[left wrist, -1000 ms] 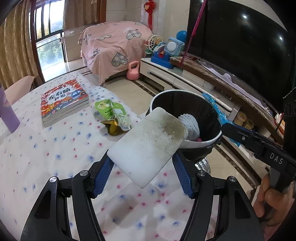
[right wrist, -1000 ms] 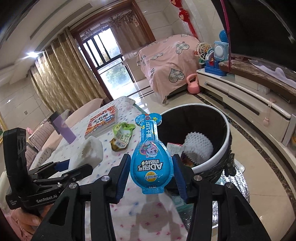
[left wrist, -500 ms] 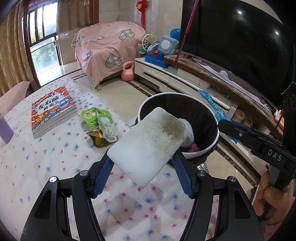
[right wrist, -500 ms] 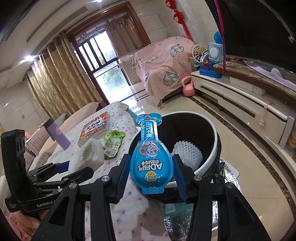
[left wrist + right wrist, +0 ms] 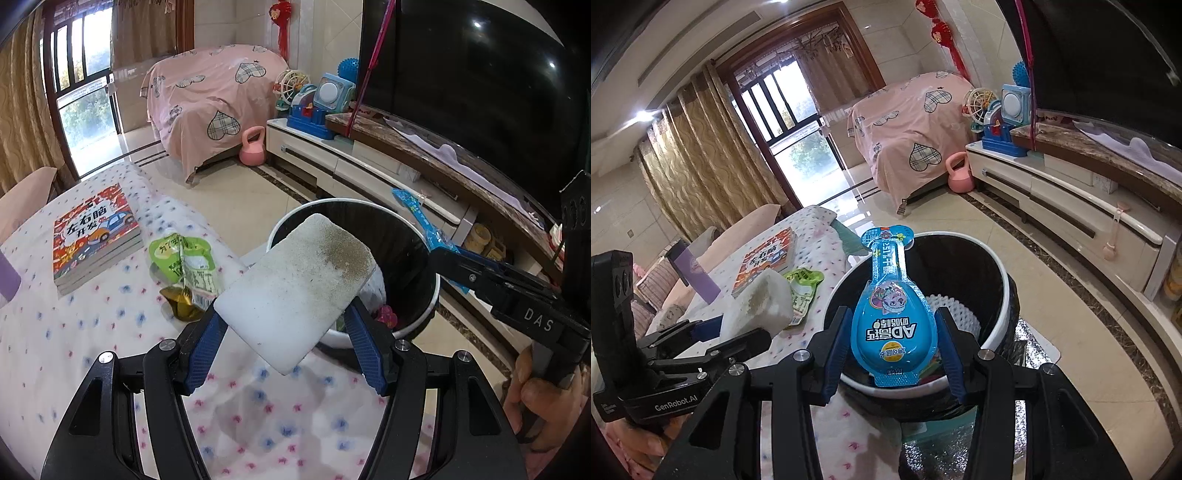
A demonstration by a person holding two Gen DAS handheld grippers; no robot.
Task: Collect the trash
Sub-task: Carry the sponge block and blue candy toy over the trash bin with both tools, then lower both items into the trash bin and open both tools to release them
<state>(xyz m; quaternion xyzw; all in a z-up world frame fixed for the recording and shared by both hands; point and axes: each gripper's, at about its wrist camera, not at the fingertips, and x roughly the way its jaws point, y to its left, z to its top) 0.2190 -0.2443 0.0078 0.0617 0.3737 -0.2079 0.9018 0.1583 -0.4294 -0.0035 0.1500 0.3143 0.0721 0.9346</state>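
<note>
Both grippers nearer bin (image 5: pixel 424 236), one sponge (image 5: pixel 295 291), one pouch (image 5: pixel 894 325)

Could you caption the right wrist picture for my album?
Right gripper holds a blue snack pouch over the trash bin, beside the sponge-carrying left gripper.

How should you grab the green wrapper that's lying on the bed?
Come from above and pinch the crumpled middle of the green wrapper, where it bunches up off the spotted cover. Its flat edges lie against the cloth, leaving little to catch, and the book sits close beside it.
</note>
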